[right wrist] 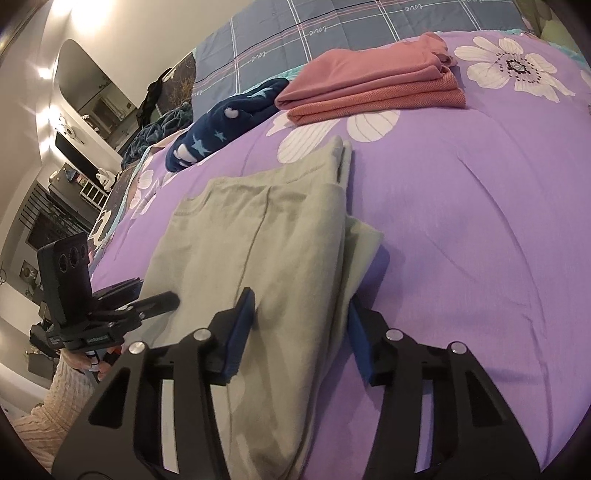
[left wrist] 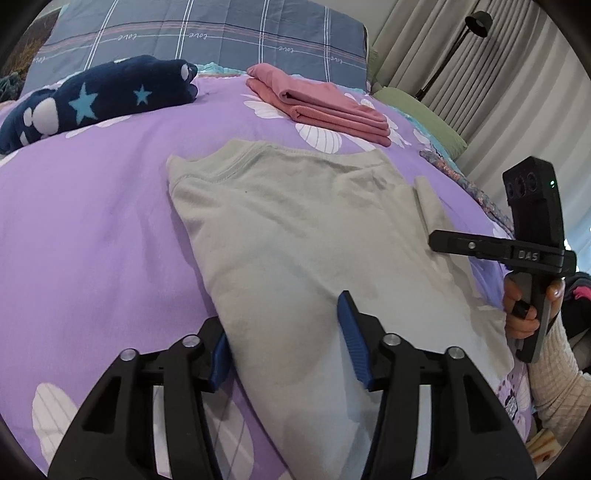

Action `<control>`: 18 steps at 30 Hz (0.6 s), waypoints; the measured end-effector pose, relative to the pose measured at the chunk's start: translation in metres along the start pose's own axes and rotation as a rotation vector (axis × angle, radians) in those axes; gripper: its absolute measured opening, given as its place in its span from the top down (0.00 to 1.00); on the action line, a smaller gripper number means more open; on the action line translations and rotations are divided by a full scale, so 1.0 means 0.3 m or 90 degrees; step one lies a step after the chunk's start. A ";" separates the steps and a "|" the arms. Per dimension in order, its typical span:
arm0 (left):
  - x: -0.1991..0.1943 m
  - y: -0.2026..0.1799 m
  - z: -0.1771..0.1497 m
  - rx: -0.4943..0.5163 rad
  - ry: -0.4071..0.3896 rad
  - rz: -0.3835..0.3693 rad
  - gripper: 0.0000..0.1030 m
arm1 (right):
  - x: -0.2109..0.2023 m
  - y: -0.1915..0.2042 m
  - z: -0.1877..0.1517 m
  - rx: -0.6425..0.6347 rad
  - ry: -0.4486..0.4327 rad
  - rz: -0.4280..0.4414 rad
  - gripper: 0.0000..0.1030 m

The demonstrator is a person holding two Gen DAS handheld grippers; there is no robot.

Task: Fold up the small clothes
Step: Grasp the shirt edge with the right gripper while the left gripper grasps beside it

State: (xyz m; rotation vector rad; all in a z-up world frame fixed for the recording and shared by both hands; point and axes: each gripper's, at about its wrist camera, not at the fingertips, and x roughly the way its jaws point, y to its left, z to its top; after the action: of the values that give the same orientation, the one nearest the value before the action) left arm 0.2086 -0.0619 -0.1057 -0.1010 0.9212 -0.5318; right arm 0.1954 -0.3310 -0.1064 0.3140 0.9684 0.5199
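Observation:
A pale grey-green T-shirt (left wrist: 303, 229) lies on the purple bedspread, its sides folded in; it also shows in the right wrist view (right wrist: 266, 236). My left gripper (left wrist: 284, 339) is open, its blue pads straddling the shirt's near left edge. My right gripper (right wrist: 299, 332) is open, its jaws straddling the shirt's near right edge, cloth between the pads. The right gripper shows from the side in the left wrist view (left wrist: 436, 240). The left gripper shows in the right wrist view (right wrist: 173, 297).
A folded pink stack (left wrist: 321, 103) lies beyond the shirt, also in the right wrist view (right wrist: 373, 86). A navy star-patterned garment (left wrist: 96, 99) lies at the far left. A grey plaid pillow (left wrist: 207, 33) is at the head. A green cushion (left wrist: 417, 114) sits at the right edge.

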 end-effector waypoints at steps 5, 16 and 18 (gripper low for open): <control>-0.038 0.005 -0.039 0.013 0.003 -0.005 0.52 | -0.027 0.017 -0.038 -0.039 0.043 -0.018 0.52; -0.059 0.027 -0.066 0.019 0.015 -0.039 0.52 | -0.102 -0.042 -0.116 -0.022 0.123 0.080 0.40; -0.045 0.039 -0.061 0.008 0.015 -0.061 0.51 | -0.074 -0.049 -0.107 -0.022 0.132 0.107 0.38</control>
State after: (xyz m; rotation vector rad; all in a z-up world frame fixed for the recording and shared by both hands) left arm 0.1924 -0.0428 -0.1104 -0.1286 0.9388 -0.6286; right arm 0.1621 -0.3549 -0.1151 0.3163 1.1385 0.7330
